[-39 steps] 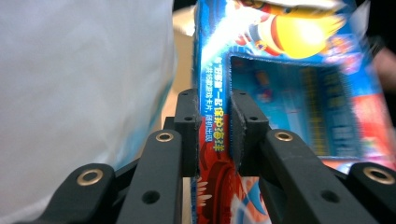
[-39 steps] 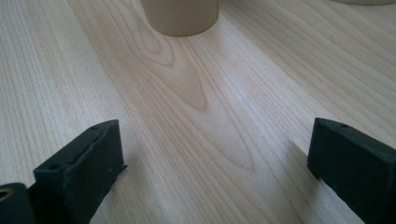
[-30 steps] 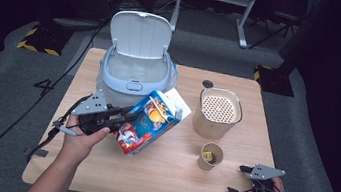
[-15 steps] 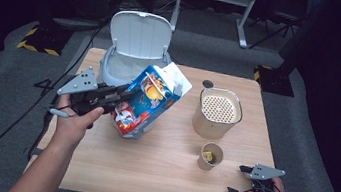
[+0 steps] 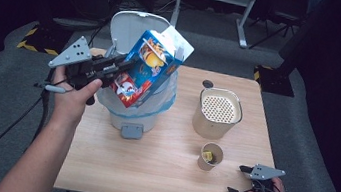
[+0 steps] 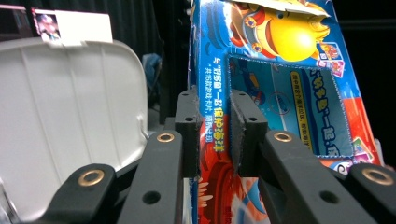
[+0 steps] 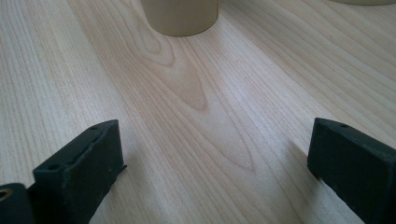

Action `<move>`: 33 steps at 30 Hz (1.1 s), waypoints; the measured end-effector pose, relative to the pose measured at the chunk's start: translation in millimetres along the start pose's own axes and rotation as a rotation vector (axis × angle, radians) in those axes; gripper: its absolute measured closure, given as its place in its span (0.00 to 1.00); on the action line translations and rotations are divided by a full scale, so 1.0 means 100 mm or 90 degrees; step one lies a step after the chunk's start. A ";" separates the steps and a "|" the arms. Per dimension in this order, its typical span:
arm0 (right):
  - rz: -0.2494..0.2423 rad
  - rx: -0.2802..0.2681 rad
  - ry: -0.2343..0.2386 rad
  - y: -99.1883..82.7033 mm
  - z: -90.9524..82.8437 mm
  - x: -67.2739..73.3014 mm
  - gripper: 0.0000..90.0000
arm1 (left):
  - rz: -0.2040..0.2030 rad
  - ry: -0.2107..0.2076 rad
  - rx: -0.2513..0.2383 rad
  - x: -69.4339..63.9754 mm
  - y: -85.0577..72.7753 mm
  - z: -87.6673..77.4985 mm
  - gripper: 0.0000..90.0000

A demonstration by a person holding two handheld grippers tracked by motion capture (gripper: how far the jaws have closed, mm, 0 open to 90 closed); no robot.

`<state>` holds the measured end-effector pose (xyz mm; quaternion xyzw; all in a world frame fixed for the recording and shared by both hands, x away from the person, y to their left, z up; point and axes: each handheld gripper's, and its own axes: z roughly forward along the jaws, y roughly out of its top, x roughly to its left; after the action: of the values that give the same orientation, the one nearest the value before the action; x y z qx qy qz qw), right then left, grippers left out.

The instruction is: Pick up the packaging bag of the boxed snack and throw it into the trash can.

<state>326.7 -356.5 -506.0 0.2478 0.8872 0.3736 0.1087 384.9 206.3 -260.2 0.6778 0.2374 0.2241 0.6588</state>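
Note:
My left gripper [image 5: 124,67] is shut on a narrow side of a colourful blue and red carton [image 5: 148,67]. It holds the carton tilted above the open white bin [image 5: 127,118], open top flap pointing away and to the right. In the left gripper view the pads [image 6: 247,130] of the left gripper [image 6: 214,133] press on the carton's edge [image 6: 280,84], with the bin's raised lid [image 6: 70,116] at the left. My right gripper [image 5: 238,180] rests open at the table's near right corner. Nothing but bare wood lies between the jaws of the right gripper [image 7: 217,154].
A paper cup [image 5: 210,156] holding something small stands just beyond the right gripper; its base [image 7: 180,16] shows ahead. Behind it stands a beige container with a perforated top [image 5: 219,114], then a small dark disc [image 5: 207,84]. The bin has a blue liner [image 5: 164,106].
My left gripper has lifted the carton off the table and carried it up and away until it hangs over the bin. The right gripper has not moved.

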 end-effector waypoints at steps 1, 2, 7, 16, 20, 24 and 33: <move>0.000 0.000 0.000 0.00 0.00 0.00 0.04 | -0.001 0.003 -0.008 0.02 0.02 0.01 0.84; 0.000 0.000 0.000 0.00 0.00 0.00 0.04 | -0.003 0.007 -0.015 0.04 0.04 0.02 0.84; 0.000 0.000 0.000 0.00 0.00 0.00 0.04 | -0.007 0.035 -0.031 0.15 0.11 0.08 0.84; 0.000 0.000 0.000 0.00 0.00 0.00 0.04 | -0.003 0.096 -0.030 0.34 0.18 0.21 0.84; 0.000 0.000 0.000 0.00 0.00 0.00 0.04 | -0.009 0.117 -0.030 0.40 0.19 0.25 0.84; 0.000 0.000 0.000 0.00 0.00 0.00 0.04 | -0.016 0.134 -0.037 0.45 0.18 0.26 0.84; 0.004 0.000 -0.003 0.00 0.00 0.01 0.04 | -0.015 0.177 -0.029 0.51 0.09 0.32 0.84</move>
<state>326.0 -356.2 -506.0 0.2516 0.8862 0.3733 0.1100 444.6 212.4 -252.4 0.6221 0.3292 0.3131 0.6376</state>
